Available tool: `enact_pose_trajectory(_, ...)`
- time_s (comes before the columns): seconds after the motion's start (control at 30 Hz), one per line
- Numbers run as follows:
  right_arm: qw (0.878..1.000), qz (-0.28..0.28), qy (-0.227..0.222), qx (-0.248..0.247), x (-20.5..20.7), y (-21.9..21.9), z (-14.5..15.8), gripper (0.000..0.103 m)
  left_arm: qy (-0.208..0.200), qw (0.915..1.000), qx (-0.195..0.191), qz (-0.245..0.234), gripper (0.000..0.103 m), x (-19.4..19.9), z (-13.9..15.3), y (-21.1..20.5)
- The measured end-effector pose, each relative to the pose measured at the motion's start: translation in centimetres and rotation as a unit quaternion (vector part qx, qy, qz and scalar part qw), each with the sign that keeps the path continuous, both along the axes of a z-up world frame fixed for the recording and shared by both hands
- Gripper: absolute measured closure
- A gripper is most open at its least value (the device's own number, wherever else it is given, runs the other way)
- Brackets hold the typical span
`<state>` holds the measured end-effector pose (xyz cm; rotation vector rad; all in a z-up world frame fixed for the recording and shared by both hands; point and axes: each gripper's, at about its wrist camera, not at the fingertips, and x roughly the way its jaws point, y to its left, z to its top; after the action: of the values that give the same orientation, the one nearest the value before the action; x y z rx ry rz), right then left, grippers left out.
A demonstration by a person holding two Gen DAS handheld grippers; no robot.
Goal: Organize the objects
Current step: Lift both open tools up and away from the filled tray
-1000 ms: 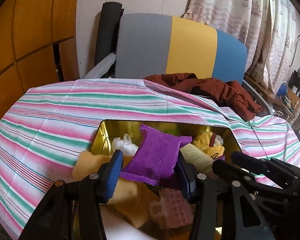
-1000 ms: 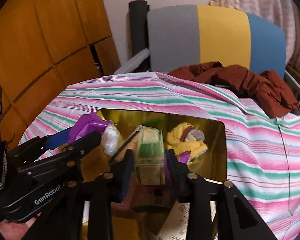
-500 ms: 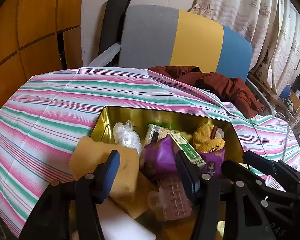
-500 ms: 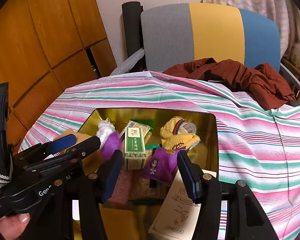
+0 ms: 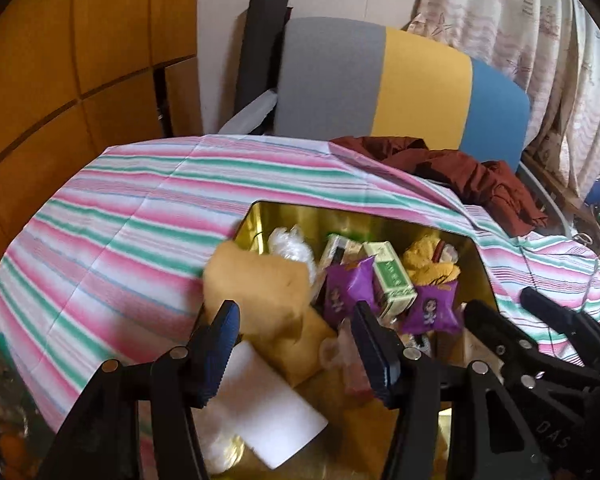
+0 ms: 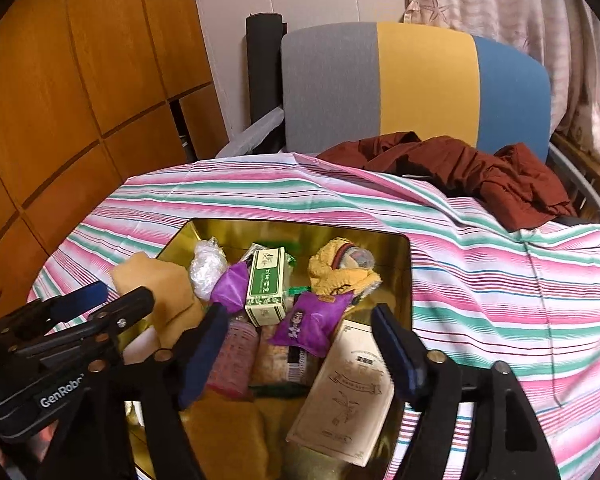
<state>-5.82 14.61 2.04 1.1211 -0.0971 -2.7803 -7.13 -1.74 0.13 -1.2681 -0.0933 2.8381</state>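
Note:
A gold tin (image 5: 284, 218) (image 6: 292, 229) sits on the striped cloth, full of items. In it lie two purple packets (image 5: 345, 288) (image 6: 312, 320), a green and white box (image 5: 394, 282) (image 6: 266, 284), a yellow knit item (image 6: 336, 270), a clear plastic bag (image 6: 207, 266), a tan cloth (image 5: 260, 292), a pink ribbed item (image 6: 234, 356) and a beige card (image 6: 346, 396). My left gripper (image 5: 296, 350) is open and empty above the tin's near left. My right gripper (image 6: 300, 354) is open and empty above the tin's near side.
A striped pink, green and white cloth (image 5: 120, 232) covers the table. A maroon garment (image 6: 480, 176) lies at the back right by a grey, yellow and blue chair (image 6: 416, 84). Wood panels (image 6: 60, 80) stand at the left.
Both grippers opened, dropped the purple packet and the green box into the tin, and pulled back and up. Both items now rest among the others.

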Motion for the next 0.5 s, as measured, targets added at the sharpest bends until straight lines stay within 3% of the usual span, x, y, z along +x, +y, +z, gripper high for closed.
enact_pose_trajectory(0.2, 1.000, -0.010, -0.007, 0.002, 0.8, 0.2, 0.2, 0.004, -0.005, 0.9991, -0.036, 0.022, 0.045, 1.5, -0.2, -0.3)
enact_pose_trajectory(0.5, 1.000, -0.015, -0.009, 0.012, 1.9, -0.6, 0.9, 0.000, 0.019, 0.9950, -0.090, 0.037, 0.045, 3.6, 1.1, 0.0)
